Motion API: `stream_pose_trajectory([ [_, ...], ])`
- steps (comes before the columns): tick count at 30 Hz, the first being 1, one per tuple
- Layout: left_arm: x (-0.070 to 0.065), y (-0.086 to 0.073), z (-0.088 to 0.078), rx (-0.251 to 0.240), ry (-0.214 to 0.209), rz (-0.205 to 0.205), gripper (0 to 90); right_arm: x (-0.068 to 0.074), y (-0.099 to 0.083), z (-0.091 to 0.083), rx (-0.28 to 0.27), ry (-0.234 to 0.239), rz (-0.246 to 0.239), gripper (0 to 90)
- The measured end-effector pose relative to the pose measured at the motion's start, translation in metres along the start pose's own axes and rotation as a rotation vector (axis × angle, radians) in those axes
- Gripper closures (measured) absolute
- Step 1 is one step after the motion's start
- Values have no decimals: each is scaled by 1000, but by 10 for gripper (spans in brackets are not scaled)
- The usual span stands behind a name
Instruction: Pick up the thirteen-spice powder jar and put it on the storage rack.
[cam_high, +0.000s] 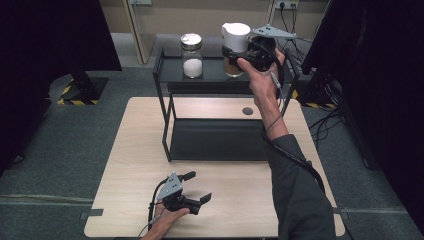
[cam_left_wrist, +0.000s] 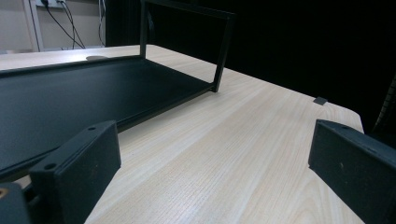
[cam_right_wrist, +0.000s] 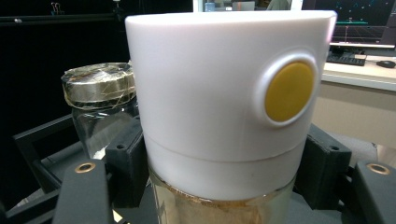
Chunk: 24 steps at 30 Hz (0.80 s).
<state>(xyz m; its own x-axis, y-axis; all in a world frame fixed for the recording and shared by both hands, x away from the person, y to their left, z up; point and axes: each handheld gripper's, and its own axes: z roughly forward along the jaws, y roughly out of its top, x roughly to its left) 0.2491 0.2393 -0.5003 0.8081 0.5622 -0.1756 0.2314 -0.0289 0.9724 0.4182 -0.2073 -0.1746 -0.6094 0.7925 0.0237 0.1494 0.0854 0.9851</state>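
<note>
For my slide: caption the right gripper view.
Right gripper clamps white-lidded jar beside a second jar.

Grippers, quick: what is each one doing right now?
Left gripper: open, empty, above the wooden table.
Right gripper: closed on the white-lidded glass jar.

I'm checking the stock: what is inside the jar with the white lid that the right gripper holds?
Below the white lid, the jar shows a brownish fill behind its glass. The lid and the right gripper cover the rest, so what it is cannot be told.
</note>
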Motion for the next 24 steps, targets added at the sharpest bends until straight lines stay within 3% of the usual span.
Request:
stream_pose_trajectory([
  [24,0,0,-2,-7,-1,1,16,4,-10,21,3,-32,4,309],
])
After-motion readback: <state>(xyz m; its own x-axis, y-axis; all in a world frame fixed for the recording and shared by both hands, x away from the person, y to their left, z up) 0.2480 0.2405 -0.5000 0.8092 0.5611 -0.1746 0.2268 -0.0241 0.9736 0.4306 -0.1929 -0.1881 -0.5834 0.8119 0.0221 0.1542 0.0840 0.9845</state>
